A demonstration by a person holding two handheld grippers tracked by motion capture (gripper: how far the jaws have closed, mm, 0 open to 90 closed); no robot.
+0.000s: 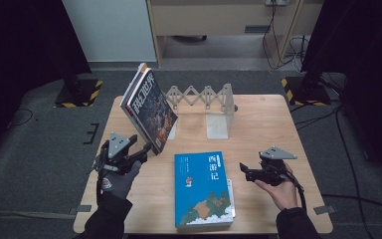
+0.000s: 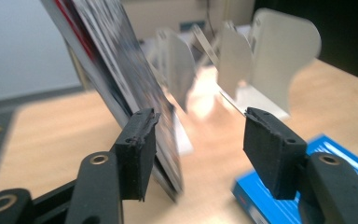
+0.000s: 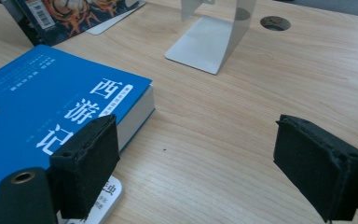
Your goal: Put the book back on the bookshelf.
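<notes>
The magazine (image 1: 149, 109) leans tilted against the folding rack (image 1: 204, 102) at the desk's (image 1: 268, 129) far left. It looks thin, floppy and glossy, best pinched near its spine. The left gripper (image 1: 146, 152) is spread at its lower corner; the right gripper (image 1: 243, 169) gapes empty.

glossy magazine (image 1: 150, 110); matt wooden table (image 1: 263, 129)

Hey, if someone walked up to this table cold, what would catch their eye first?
Probably the magazine standing tilted near the table's back left, its lower edge by the left gripper, whose jaws stand apart with one pad against it. Next, the bright blue book lying flat at the front middle, and the pale folding book rack behind it.
</notes>
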